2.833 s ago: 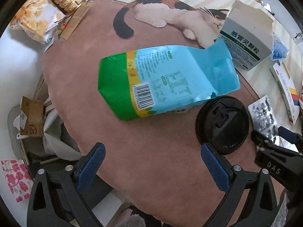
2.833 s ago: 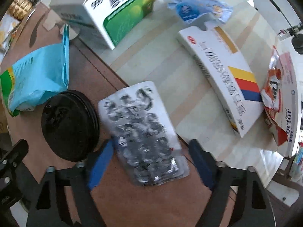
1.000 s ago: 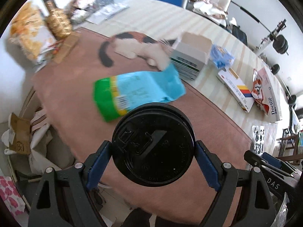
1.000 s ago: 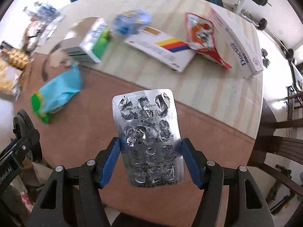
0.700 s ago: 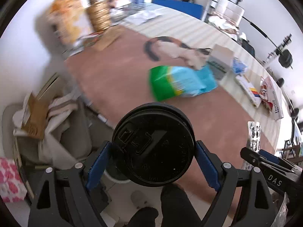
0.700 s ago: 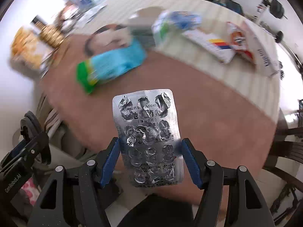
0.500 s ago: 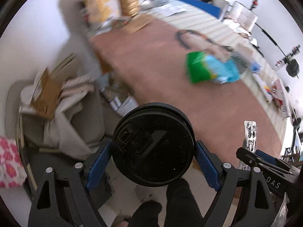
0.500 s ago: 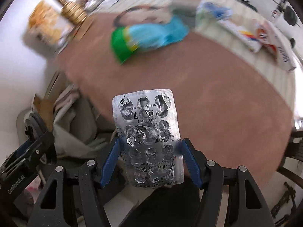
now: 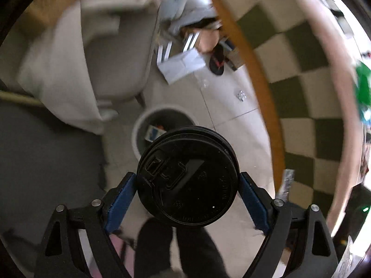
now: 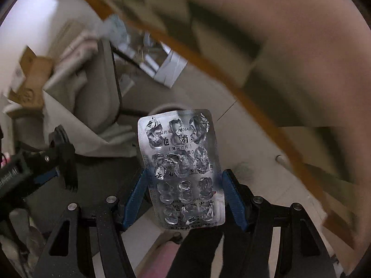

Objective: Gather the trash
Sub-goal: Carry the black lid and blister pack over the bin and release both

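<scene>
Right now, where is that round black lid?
In the left wrist view the black lid is clamped between the left gripper pads, held in the air above the floor, just in front of the small round bin below.

Soft daylight, brightest at 2 o'clock in the left view and 10 o'clock in the right. Heavy motion blur across both backgrounds, only the lid (image 9: 187, 176) and blister pack (image 10: 182, 171) sharp. Fisheye bending and black vignette at every rim.
</scene>
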### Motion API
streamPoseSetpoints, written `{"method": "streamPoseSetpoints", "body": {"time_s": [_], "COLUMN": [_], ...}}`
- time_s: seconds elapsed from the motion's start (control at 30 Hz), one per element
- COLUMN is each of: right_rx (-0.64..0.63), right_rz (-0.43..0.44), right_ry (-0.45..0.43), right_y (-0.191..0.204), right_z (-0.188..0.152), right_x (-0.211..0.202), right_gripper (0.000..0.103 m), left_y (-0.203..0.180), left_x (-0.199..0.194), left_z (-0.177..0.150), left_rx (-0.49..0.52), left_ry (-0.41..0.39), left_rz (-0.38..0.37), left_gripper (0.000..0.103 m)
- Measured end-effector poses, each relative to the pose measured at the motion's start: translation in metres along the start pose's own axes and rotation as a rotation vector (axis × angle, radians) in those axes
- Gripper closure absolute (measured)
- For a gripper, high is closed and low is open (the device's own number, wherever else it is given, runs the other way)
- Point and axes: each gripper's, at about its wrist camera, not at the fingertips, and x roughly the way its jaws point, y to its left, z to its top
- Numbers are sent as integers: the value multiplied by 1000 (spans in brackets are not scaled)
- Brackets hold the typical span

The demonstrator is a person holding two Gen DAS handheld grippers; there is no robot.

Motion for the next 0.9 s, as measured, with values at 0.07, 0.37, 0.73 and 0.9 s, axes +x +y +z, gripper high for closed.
{"method": "streamPoseSetpoints", "body": {"time_s": [0.07,0.37,0.73,0.9], "right_rx": [-18,-83,-151,-182], "right_rz": [3,49,-107,-181], "right_ry": [20,76,42,17], "right_y": [2,3,13,19], "right_z": [4,19,26,20], "right_x": [38,176,201,178], "right_gripper": [35,15,1,0], "left_y": [17,61,77,82], "left_x": [34,136,131,113], "left_z": [8,25,7,-3], "left_rx": [-18,-28,28,42], "left_ry": [29,71,-16,-53], "left_rz": [-32,4,297,358], "left_gripper": [14,2,2,2]}}
